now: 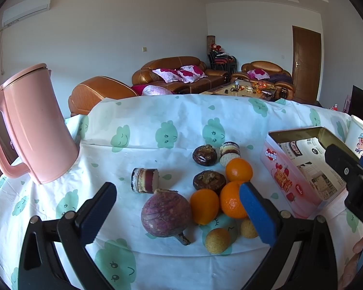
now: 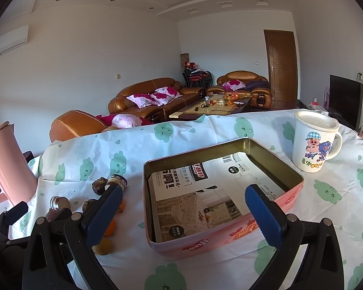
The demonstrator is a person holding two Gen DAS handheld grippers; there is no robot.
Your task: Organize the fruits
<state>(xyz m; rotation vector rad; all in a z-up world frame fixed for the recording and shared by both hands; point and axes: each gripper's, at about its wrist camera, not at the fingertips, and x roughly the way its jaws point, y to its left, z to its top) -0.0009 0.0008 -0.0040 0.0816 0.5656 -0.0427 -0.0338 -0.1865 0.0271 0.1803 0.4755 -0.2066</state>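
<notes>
Here, a cluster of fruit is seen on the tabletop (image 1: 157, 130), which is covered by a white cloth printed with green clouds. A large purple fruit (image 1: 165, 213) lies at the near left of the cluster, its long axis running from 11 to 5 o'clock in the left wrist view, with the stubby stem pointing to 5 o'clock. Three oranges (image 1: 232, 203) are grouped touching one another at its 3 o'clock side, and two small yellow fruits (image 1: 216, 240) lie just beside them at 6 o'clock. Two dark brown fruits (image 1: 208, 180) are placed at 12 o'clock from the oranges. A layered cake roll (image 1: 145, 180) lies on its side, its axis running 9 to 3 o'clock, its cut end facing 3 o'clock; a second one (image 1: 229, 153) stands beyond the oranges.

The left gripper (image 1: 177, 211) is held wide open above the cluster, nothing between its jaws. The right gripper (image 2: 184, 213) is likewise spread wide and empty, positioned over the pink tin (image 2: 230, 241). Only a printed paper sheet (image 2: 205, 193) is seen lying flat inside the tin; no fruit is in it.

A pink kettle (image 1: 36, 125) stands at 9 o'clock from the fruit, and a lidded cartoon mug (image 2: 313, 142) at 1 o'clock from the tin.
</notes>
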